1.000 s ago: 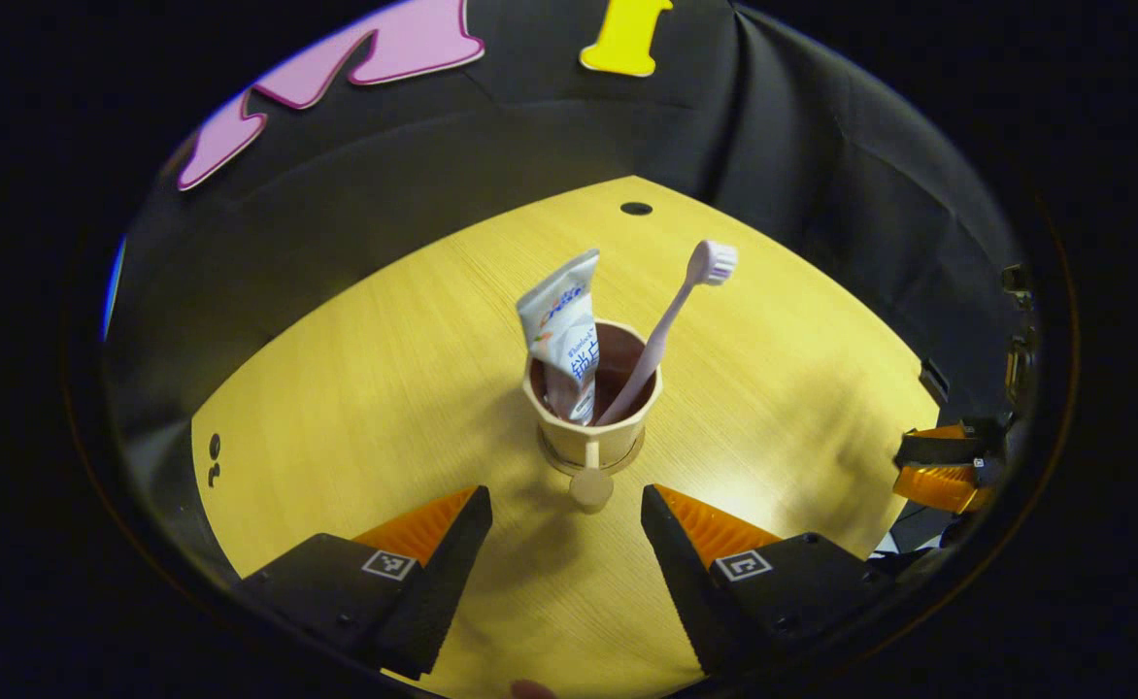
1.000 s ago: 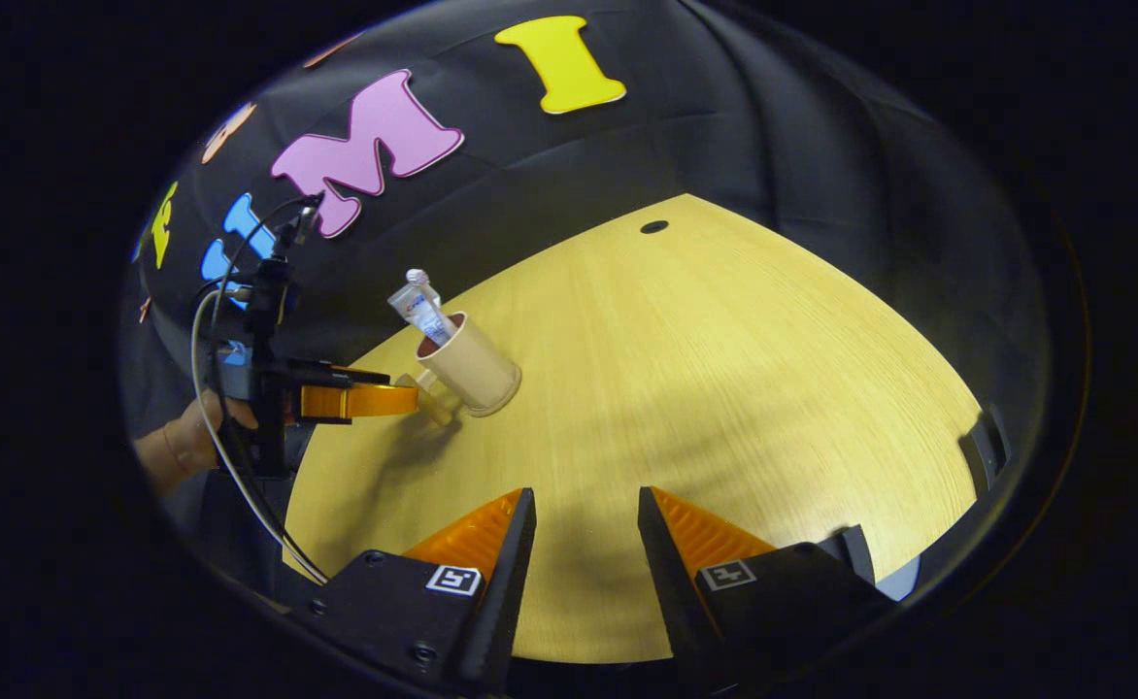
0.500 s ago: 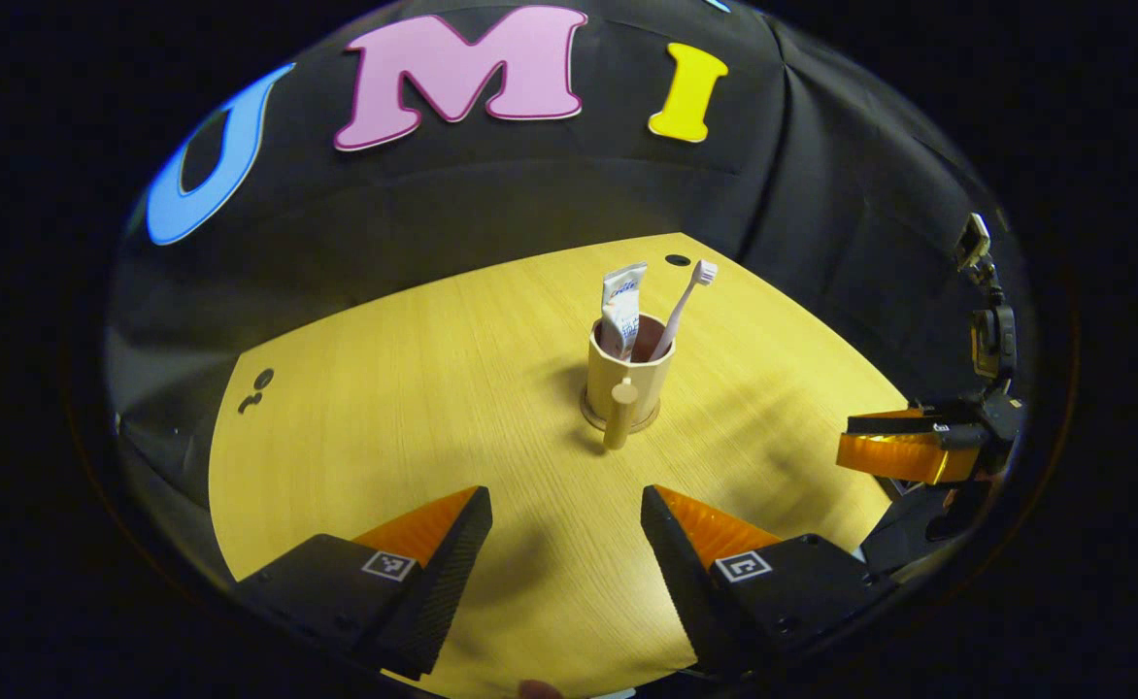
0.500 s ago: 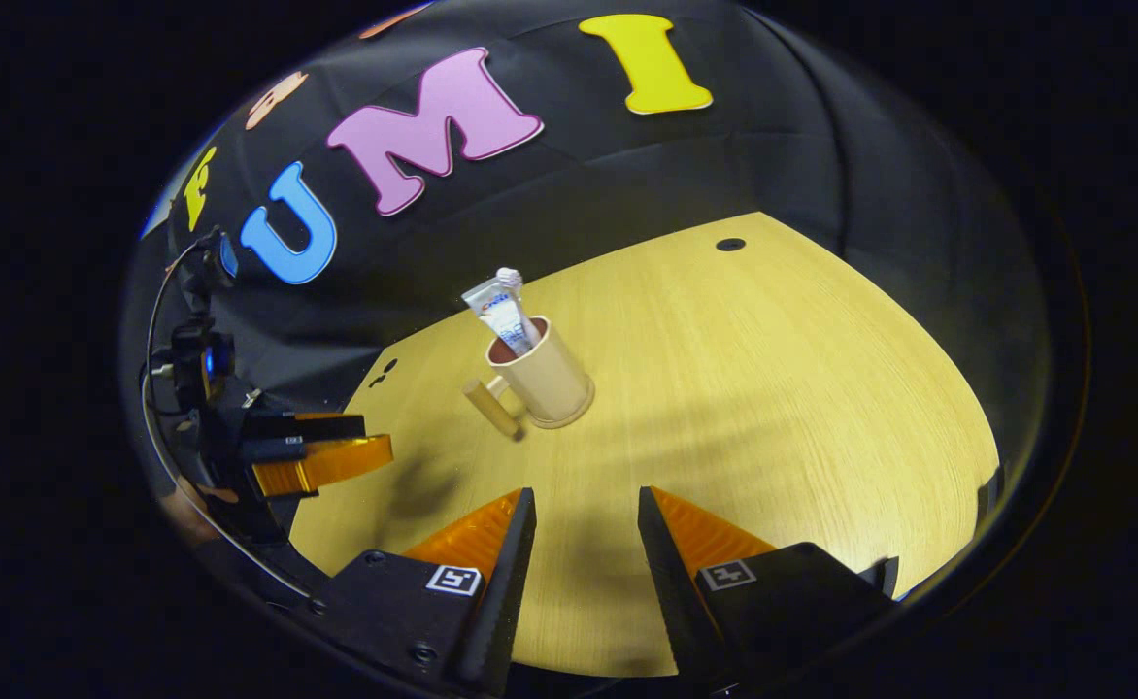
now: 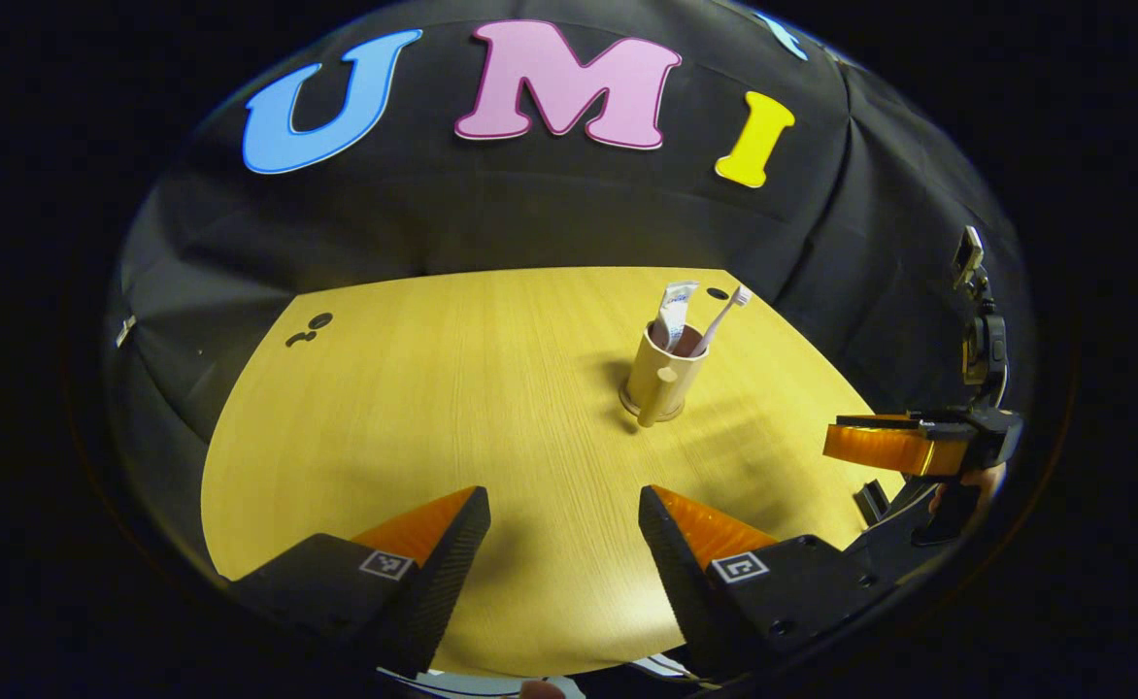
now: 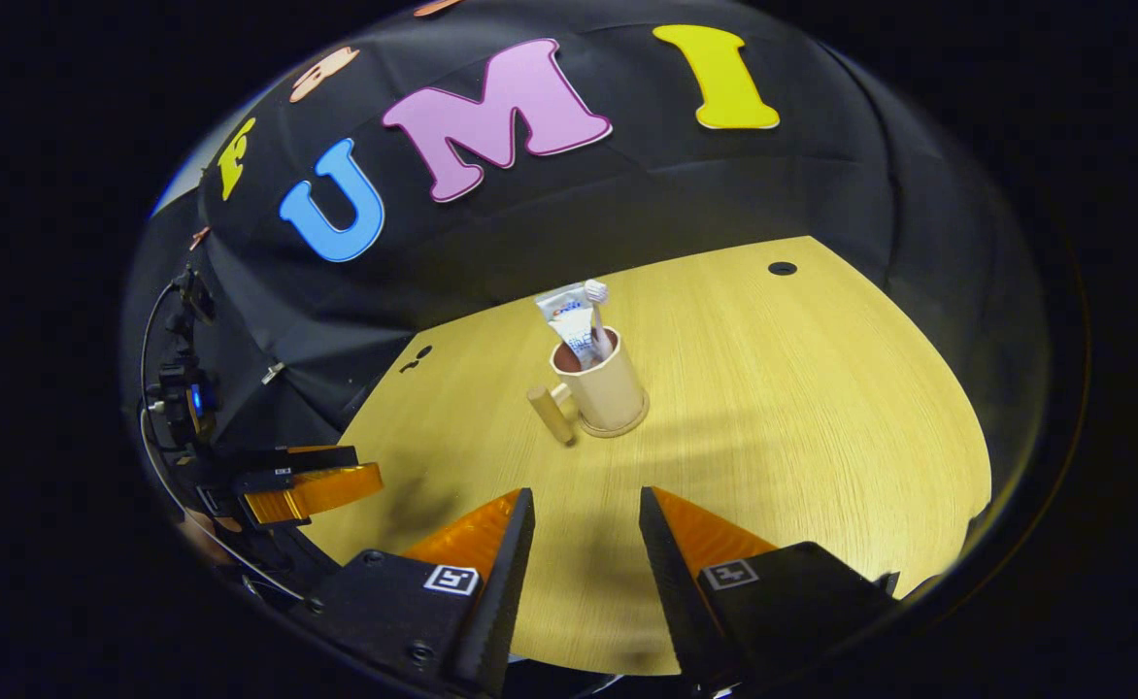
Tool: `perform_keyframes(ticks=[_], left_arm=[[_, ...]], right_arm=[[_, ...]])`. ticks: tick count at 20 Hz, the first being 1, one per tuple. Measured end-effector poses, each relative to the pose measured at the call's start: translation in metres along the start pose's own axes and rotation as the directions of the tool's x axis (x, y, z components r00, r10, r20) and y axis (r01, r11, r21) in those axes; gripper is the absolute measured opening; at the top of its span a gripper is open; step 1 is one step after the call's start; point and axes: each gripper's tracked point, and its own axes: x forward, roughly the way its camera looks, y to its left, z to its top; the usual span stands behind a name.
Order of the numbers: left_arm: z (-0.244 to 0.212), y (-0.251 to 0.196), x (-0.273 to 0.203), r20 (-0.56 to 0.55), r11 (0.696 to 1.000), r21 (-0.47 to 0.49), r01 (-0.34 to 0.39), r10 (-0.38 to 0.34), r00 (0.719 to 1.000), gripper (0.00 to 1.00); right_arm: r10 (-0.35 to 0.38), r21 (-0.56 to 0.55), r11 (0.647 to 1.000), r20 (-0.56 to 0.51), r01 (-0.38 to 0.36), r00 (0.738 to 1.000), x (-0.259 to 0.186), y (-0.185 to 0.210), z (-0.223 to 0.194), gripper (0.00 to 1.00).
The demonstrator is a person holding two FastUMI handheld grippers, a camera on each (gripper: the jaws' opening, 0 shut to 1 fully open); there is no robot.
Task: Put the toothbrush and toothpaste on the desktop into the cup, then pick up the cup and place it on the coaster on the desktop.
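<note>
A beige cup (image 5: 663, 374) (image 6: 611, 387) with a peg handle stands upright on a thin round coaster (image 5: 639, 412) (image 6: 630, 428) on the yellow desktop (image 5: 452, 417) (image 6: 773, 417). Inside the cup stand a white toothpaste tube (image 5: 674, 309) (image 6: 569, 318) and a pale pink toothbrush (image 5: 727, 311) (image 6: 598, 309). My left gripper (image 5: 561, 524) is open and well short of the cup, nothing between its fingers. My right gripper (image 6: 579, 529) is also open and apart from the cup. The right gripper (image 5: 894, 447) appears at the right edge of the left gripper view. The left gripper (image 6: 312, 485) appears at the left of the right gripper view.
Small dark holes sit in the desktop near its far edge (image 5: 717, 292) (image 6: 782, 268) and at its left (image 5: 307, 328) (image 6: 417, 357). The black cloth wall closes the back and sides. A hand (image 5: 962, 483) holds the right gripper. Cables (image 6: 156, 388) hang by the left gripper.
Both grippers have drawn back from the cup, which looks smaller and farther now. The left gripper was close at the cup's handle a second ago. The cup stays on the coaster.
</note>
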Motion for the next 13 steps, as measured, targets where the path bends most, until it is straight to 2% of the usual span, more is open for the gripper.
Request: perform_keyframes(ticks=[1, 4, 6, 12, 13], left_arm=[[-0.002, 0.002, -0.003, 0.000, 1.000, -0.007, 0.000, 0.000, 1.000, 0.96], [-0.011, 0.004, -0.012, -0.004, 1.000, -0.005, -0.008, 0.008, 1.000, 0.97], [-0.013, 0.004, -0.015, -0.006, 1.000, -0.002, -0.005, 0.005, 1.000, 0.97], [-0.015, 0.003, -0.017, -0.019, 1.000, -0.008, 0.001, -0.002, 1.000, 0.97], [-0.013, 0.002, -0.017, -0.019, 1.000, -0.007, 0.005, -0.005, 1.000, 0.97]], right_arm=[[0.002, -0.008, 1.000, 0.003, -0.002, 1.000, -0.001, 0.003, 0.002, 0.72], [0.010, -0.022, 1.000, 0.003, -0.010, 1.000, -0.003, 0.010, 0.002, 0.75], [0.010, -0.028, 1.000, 0.003, -0.010, 1.000, -0.005, 0.012, 0.002, 0.81], [0.014, -0.032, 0.999, 0.007, -0.014, 1.000, -0.012, 0.016, 0.002, 0.89], [0.014, -0.033, 0.999, 0.012, -0.014, 1.000, -0.012, 0.015, 0.003, 0.75]])
